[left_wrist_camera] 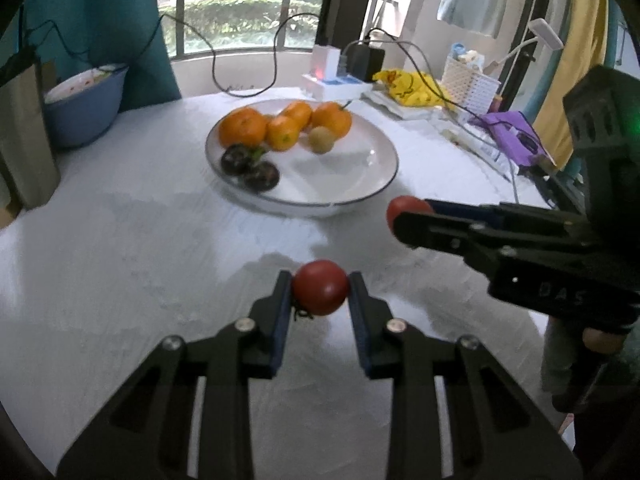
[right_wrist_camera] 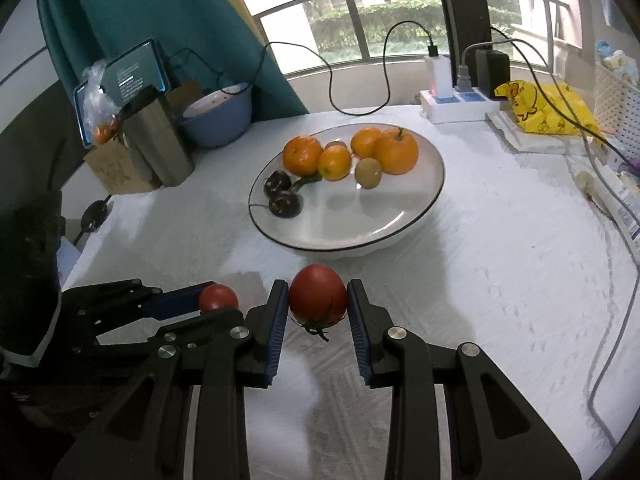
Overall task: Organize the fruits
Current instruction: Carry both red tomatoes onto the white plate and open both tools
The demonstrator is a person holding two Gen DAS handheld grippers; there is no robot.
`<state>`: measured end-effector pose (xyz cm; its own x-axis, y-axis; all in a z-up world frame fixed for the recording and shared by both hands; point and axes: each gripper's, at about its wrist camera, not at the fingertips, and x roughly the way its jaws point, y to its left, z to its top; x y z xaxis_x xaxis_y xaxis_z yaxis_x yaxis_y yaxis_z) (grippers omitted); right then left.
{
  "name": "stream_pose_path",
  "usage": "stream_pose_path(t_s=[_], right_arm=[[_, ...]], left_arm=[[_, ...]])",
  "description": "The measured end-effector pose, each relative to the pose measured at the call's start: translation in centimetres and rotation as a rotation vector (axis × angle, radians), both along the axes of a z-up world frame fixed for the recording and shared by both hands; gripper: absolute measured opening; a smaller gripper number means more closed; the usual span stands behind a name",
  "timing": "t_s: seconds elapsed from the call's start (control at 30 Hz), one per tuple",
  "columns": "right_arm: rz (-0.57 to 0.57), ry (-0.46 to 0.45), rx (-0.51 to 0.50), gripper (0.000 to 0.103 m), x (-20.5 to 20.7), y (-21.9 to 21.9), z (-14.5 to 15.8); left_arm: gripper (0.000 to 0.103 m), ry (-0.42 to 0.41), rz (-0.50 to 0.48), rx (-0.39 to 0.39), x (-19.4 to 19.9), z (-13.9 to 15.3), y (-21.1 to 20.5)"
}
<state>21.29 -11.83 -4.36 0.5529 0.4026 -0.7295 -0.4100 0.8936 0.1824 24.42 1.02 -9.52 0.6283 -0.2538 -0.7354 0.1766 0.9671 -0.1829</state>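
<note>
My left gripper (left_wrist_camera: 321, 280) is shut on a small red tomato (left_wrist_camera: 320, 294), held above the white tablecloth in front of the plate. My right gripper (right_wrist_camera: 318, 286) is shut on a larger red tomato (right_wrist_camera: 317, 300) with its green stem pointing down. Each gripper shows in the other's view: the right one (left_wrist_camera: 412, 216) at the right edge with its tomato (left_wrist_camera: 404, 206), the left one (right_wrist_camera: 216, 300) at the lower left with its tomato (right_wrist_camera: 218, 298). Beyond both lies a white plate (right_wrist_camera: 400, 216) with several oranges (right_wrist_camera: 396, 152), a kiwi (right_wrist_camera: 368, 172) and two dark mangosteens (right_wrist_camera: 284, 202).
A blue bowl (right_wrist_camera: 218, 120), a steel cup (right_wrist_camera: 158, 140) and a cardboard box stand at the far left. A power strip (right_wrist_camera: 452, 100) with chargers and cables, a yellow bag (right_wrist_camera: 548, 112) and a white basket (right_wrist_camera: 618, 104) line the far right. A cable trails along the table's right side.
</note>
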Motion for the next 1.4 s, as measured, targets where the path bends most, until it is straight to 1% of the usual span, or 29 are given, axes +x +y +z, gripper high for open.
stream_pose_path(t_s=[0.37, 0.67, 1.1, 1.4], right_arm=[[-0.021, -0.018, 0.018, 0.032, 1.9, -1.8, 1.1], [-0.021, -0.025, 0.017, 0.032, 3.6, -2.3, 1.7], [-0.018, -0.047, -0.021, 0.032, 6.2, -1.5, 2.0], [-0.004, -0.028, -0.065, 0.032, 8.8, -0.8, 0.5]], left_arm=[[0.029, -0.035, -0.03, 0.009, 2.2, 1.9, -1.4], [0.029, -0.046, -0.043, 0.006, 4.2, 2.5, -2.1], [0.029, -0.041, -0.047, -0.002, 7.2, 1.9, -2.4], [0.029, -0.011, -0.037, -0.011, 9.3, 0.6, -2.1]])
